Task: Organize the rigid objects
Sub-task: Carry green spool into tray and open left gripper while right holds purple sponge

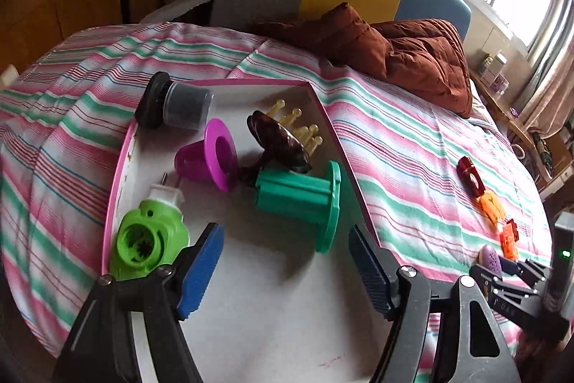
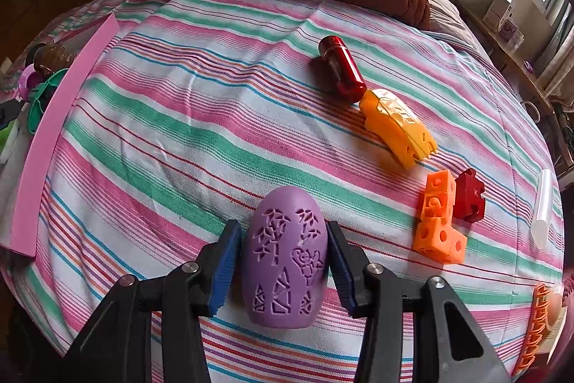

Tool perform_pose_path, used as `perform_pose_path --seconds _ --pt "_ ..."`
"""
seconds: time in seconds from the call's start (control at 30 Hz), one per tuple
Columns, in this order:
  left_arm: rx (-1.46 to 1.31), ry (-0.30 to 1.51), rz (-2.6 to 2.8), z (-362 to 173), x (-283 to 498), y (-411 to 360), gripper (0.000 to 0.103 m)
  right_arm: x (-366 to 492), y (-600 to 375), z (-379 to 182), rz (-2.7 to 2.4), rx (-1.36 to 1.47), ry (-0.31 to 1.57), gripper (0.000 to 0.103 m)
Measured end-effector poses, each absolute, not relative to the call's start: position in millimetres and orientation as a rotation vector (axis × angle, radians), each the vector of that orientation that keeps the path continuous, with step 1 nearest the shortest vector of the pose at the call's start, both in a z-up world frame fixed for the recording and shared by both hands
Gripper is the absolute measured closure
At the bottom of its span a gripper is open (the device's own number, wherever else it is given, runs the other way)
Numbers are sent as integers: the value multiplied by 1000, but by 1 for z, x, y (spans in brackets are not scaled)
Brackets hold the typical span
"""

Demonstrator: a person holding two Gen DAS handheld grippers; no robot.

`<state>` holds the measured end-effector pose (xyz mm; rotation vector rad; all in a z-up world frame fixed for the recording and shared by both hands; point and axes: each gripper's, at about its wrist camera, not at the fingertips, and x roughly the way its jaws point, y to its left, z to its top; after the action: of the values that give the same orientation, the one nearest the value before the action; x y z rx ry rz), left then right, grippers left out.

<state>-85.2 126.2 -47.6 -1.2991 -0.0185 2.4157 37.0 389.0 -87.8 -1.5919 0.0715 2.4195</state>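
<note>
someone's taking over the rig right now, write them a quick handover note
Left gripper: open, empty, over the pink-rimmed tray.
Right gripper: shut on the purple egg, on the striped sheet.
Done, in the tray: green spool, magenta funnel, brown brush, lime piece; the black-capped jar lies on its far rim.
Left, still on the sheet: red capsule, yellow car, orange blocks, red puzzle piece, clear tube.
Next, probably: move the egg to the tray.

Pink-green striped bedsheet, purple cut-out patterned egg, pink-rimmed white tray, teal spool
</note>
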Motion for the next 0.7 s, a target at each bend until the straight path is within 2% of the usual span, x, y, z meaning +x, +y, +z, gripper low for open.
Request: perform_pose_path --seconds 0.2,0.7 --pt "-1221 47 2469 -38 -59 122 30 37 386 -87 2419 -1589 54 55" --pt "-1177 51 2486 -25 -35 114 30 37 383 -88 2424 -1590 24 59"
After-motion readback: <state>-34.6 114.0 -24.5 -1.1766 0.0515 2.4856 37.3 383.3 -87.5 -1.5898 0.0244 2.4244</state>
